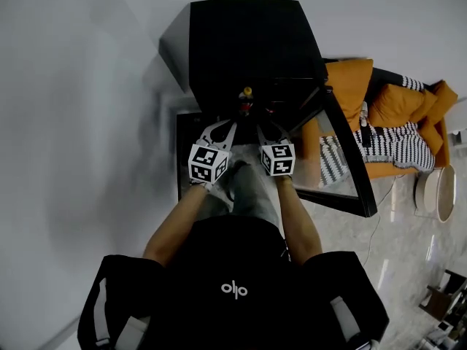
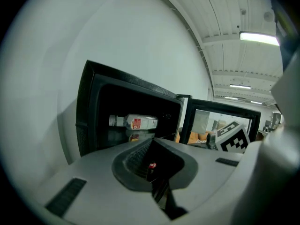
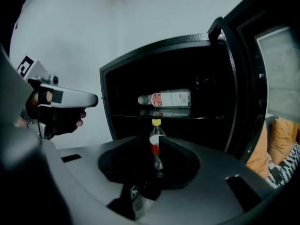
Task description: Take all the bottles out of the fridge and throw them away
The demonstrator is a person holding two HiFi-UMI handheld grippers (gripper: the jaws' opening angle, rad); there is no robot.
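Two bottles are left inside the black mini fridge (image 1: 244,42). A yellow-capped bottle (image 3: 155,142) with a red label stands upright below the shelf (image 3: 201,118), near the front opening, and a clear white-capped bottle (image 3: 165,99) lies on its side on that shelf. The right gripper (image 1: 270,130) points at the upright one. Its fingers stand only a little apart, and the bottle shows in line with the gap but seems to sit just beyond the tips, with no pad pressing on it. The left gripper (image 1: 226,126) hangs just beside it with its fingers together and nothing between them. The glass door (image 1: 343,159) stands swung open to the right, with an orange sofa (image 1: 398,104) behind it. The likely next step is to close on the upright bottle, and the main risk lies there. The gap looks narrow for the bottle's body, so pushing forward as it is would probably strike the bottle and tip it back into the fridge. A grip taken high near the cap could let it swing or slip. Knocking the shelf edge on the way in could also set the lying bottle rolling.
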